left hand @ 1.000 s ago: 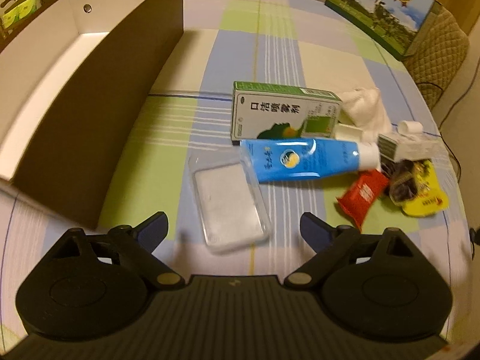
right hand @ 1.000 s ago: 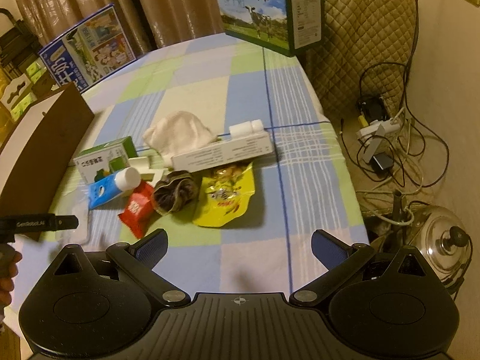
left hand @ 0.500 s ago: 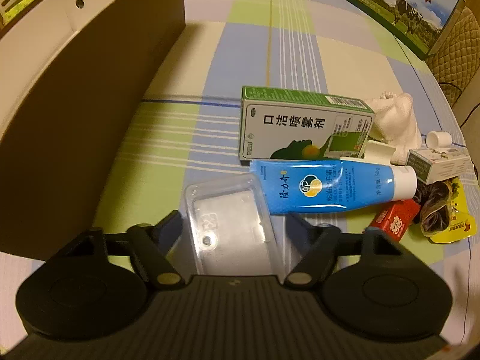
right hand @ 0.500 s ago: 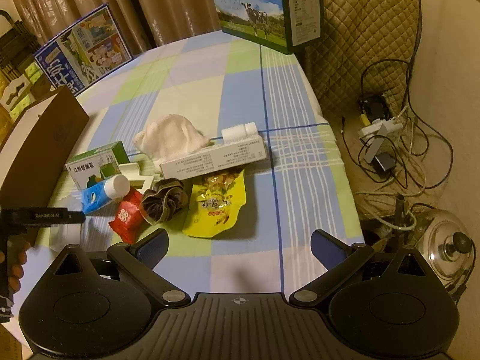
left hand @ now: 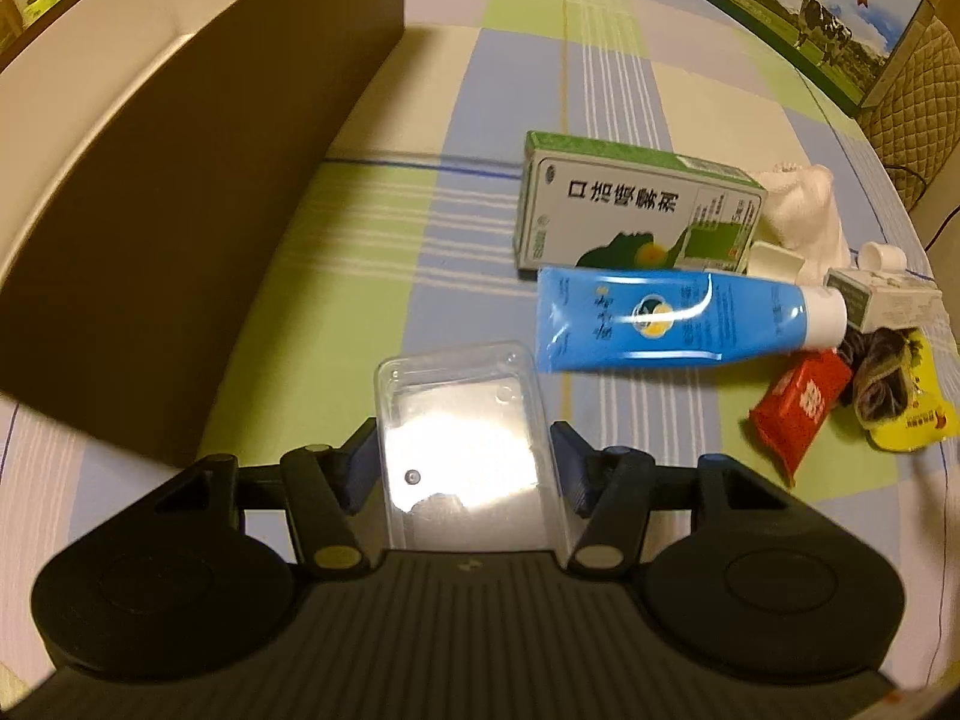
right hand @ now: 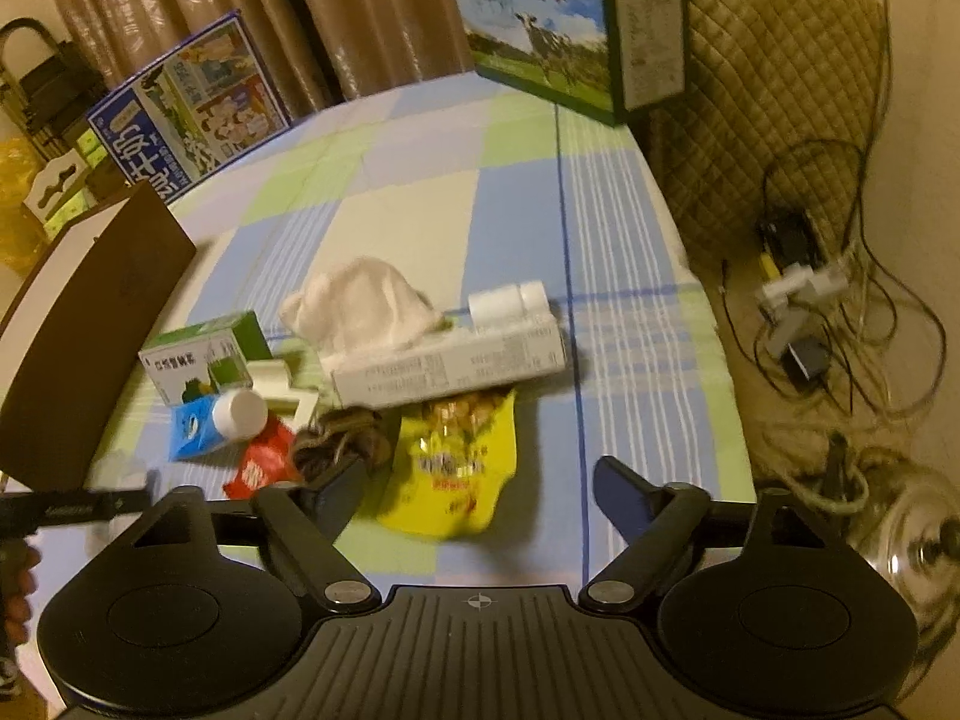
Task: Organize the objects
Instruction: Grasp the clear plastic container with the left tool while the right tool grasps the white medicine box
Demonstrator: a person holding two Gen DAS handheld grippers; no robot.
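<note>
A clear plastic case (left hand: pixel 462 420) lies on the checked tablecloth between the fingers of my left gripper (left hand: pixel 465 465). The jaws are closing and the pads meet its long sides. Beyond it lie a blue tube (left hand: pixel 672 318), a green-and-white box (left hand: pixel 636 210), a red packet (left hand: pixel 801 408) and a white cloth (left hand: pixel 804 210). My right gripper (right hand: pixel 480 498) hangs over the near end of a yellow snack pouch (right hand: pixel 456 468). Its jaws are closing, with the pouch between them and gaps on both sides. A dark hair tie (right hand: pixel 342 444) and a long white box (right hand: pixel 450 366) lie beside the pouch.
A large brown box with a white inside (left hand: pixel 180 180) stands open at the left. A milk carton box (right hand: pixel 558 30) and a blue printed box (right hand: pixel 186 102) stand at the table's far end. Right of the table edge are a quilted chair (right hand: pixel 780 90), floor cables (right hand: pixel 840 312) and a pot lid (right hand: pixel 924 546).
My left gripper came down over the clear case and its jaws narrowed onto it. My right gripper moved closer to the yellow pouch and its jaws narrowed.
</note>
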